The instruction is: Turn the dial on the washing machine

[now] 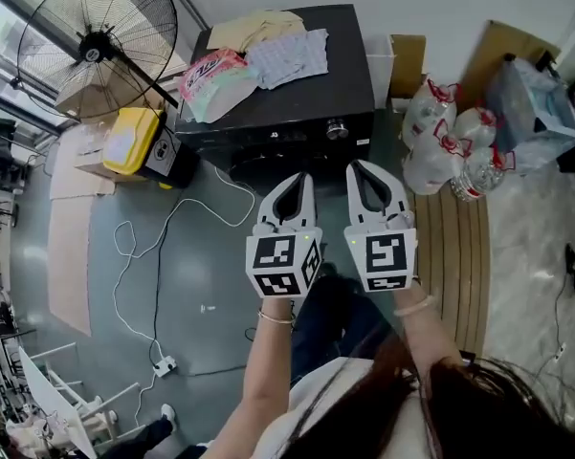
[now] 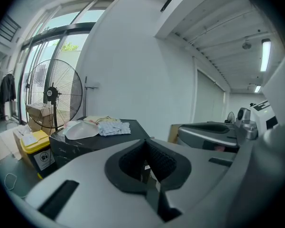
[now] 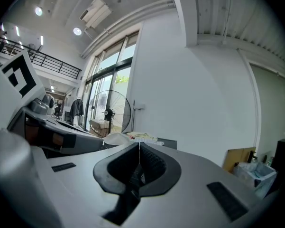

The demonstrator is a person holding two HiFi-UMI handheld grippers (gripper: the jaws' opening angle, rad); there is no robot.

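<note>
a: head view first. where's the dial?
b: far centre, on the front panel of the black washer [image 1: 344, 84]. the dial [image 1: 337, 129] is a small silver knob, right of the panel's middle. clothes [image 1: 268, 46] lie on top, not touching it.
a: and the claws?
b: left gripper [image 1: 299, 178] and right gripper [image 1: 357, 167] sit side by side, on the near side of the washer and apart from it. both are pinched together with nothing in them. the right one is nearer the dial.
a: left gripper view?
b: jaws meet at the tips, empty. the washer top and a fan [image 2: 52, 96] show at far left. the dial doesn't.
a: right gripper view?
b: jaws closed too, empty. only a strip of the top peeks over them. no dial.
a: how will it handle?
b: my guess is it's rigid and fixed to the panel. the rim looks smooth, so likely slippery, and it probably turns in clicks. the jaws must open first, then pinch the rim on opposite sides, square on, and twist. firm, not hard.
</note>
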